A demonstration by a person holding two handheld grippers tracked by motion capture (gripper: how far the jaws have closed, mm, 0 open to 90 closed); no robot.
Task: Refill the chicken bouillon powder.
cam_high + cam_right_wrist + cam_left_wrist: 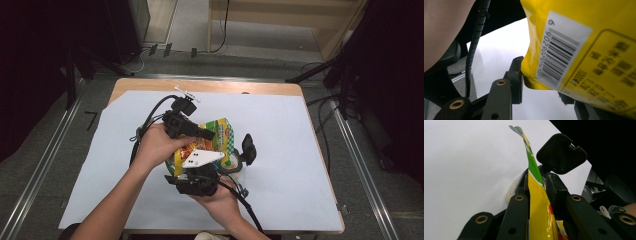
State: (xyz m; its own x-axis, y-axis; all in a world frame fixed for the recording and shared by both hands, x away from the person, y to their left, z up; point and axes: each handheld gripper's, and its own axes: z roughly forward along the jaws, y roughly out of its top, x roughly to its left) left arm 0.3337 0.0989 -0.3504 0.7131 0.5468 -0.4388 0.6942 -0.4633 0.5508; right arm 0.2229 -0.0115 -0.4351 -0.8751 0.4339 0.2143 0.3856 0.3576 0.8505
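Yellow snack bag [216, 137] clamped at 2 edges, white sheet [290, 150] open around.

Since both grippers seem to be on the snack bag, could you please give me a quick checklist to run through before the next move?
1. Left gripper clamps the glossy yellow and green plastic snack bag: ok, its edge sits pinched between the fingers.
2. Right gripper grips the bag: ok, one finger presses the bag's bottom corner by the barcode.
3. Bag lifted off the white sheet covering the table: cannot tell.
4. Bag sealed: cannot tell.
5. Trailing cable free of the bag: ok.
6. Black clip-like piece beside the bag: close, mind it.
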